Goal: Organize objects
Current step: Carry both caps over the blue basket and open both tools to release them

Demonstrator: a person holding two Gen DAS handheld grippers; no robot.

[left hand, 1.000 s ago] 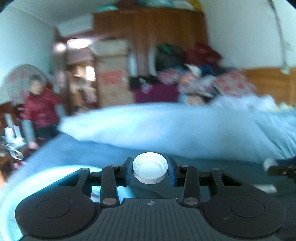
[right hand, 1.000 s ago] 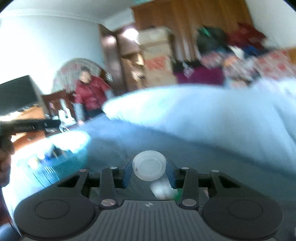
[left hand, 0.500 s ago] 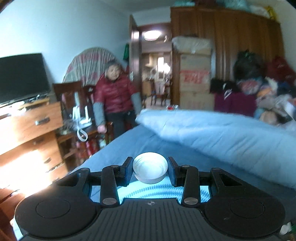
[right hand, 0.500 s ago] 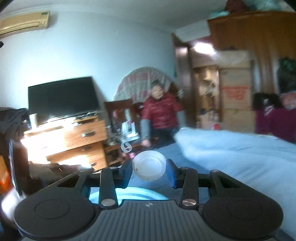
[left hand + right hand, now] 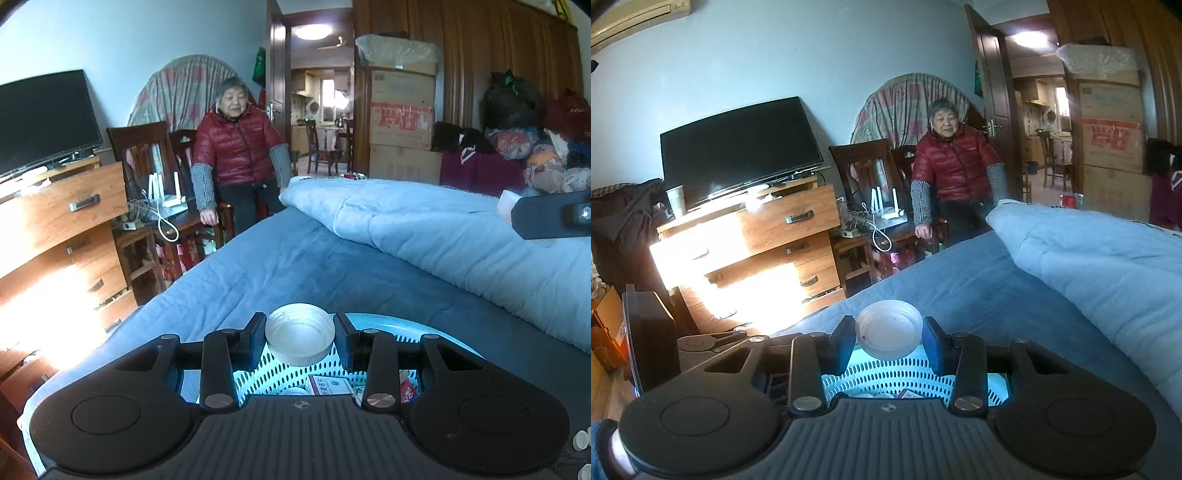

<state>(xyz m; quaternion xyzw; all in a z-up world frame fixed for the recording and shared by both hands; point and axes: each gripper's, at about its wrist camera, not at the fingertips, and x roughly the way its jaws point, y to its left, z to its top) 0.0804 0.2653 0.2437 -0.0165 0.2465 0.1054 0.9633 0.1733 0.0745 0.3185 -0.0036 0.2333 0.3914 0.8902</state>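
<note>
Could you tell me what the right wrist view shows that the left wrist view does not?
Only the right wrist view shows the paper cup on the dresser beside the television, and the wall air conditioner at top left. Only the left wrist view shows the piled bags and clothes behind the bed. Both share a white cap clamped in each view's own claw, the perforated basket, the folded quilt and a person in a red jacket.
</note>
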